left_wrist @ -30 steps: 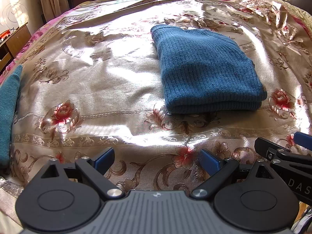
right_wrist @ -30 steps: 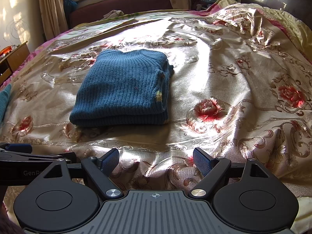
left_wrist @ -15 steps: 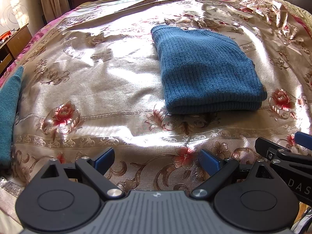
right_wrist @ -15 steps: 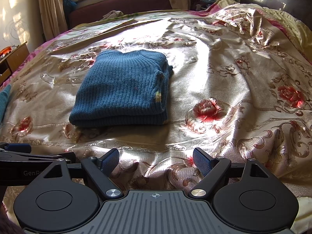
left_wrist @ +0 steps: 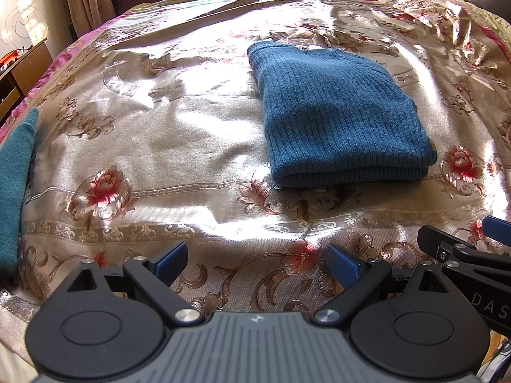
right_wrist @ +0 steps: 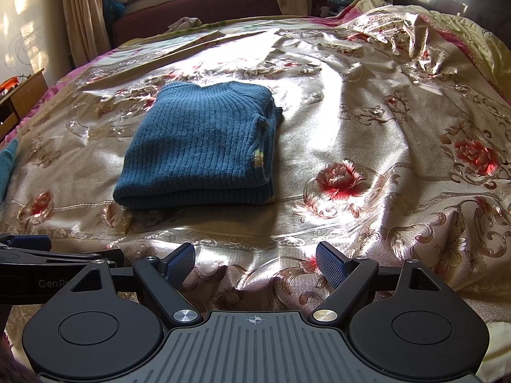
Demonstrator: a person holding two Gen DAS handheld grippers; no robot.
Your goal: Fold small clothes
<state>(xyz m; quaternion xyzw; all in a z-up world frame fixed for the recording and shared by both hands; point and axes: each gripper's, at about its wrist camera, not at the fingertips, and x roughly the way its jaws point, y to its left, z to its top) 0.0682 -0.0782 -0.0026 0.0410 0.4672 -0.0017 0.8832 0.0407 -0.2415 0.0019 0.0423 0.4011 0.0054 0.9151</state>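
A blue ribbed knit sweater (left_wrist: 338, 118) lies folded into a neat rectangle on the floral satin bedspread (left_wrist: 179, 134); it also shows in the right wrist view (right_wrist: 201, 146), left of centre. My left gripper (left_wrist: 257, 260) is open and empty, held low near the bed's front edge, well short of the sweater. My right gripper (right_wrist: 255, 258) is open and empty, also near the front edge, short of the sweater. Each gripper's body shows at the side of the other's view.
A teal cloth (left_wrist: 12, 185) lies at the bed's left edge. A wooden side table (left_wrist: 22, 67) stands at far left. A dark red sofa (right_wrist: 198, 6) and curtains (right_wrist: 80, 9) stand behind the bed. The bedspread is rumpled at the far right (right_wrist: 415, 32).
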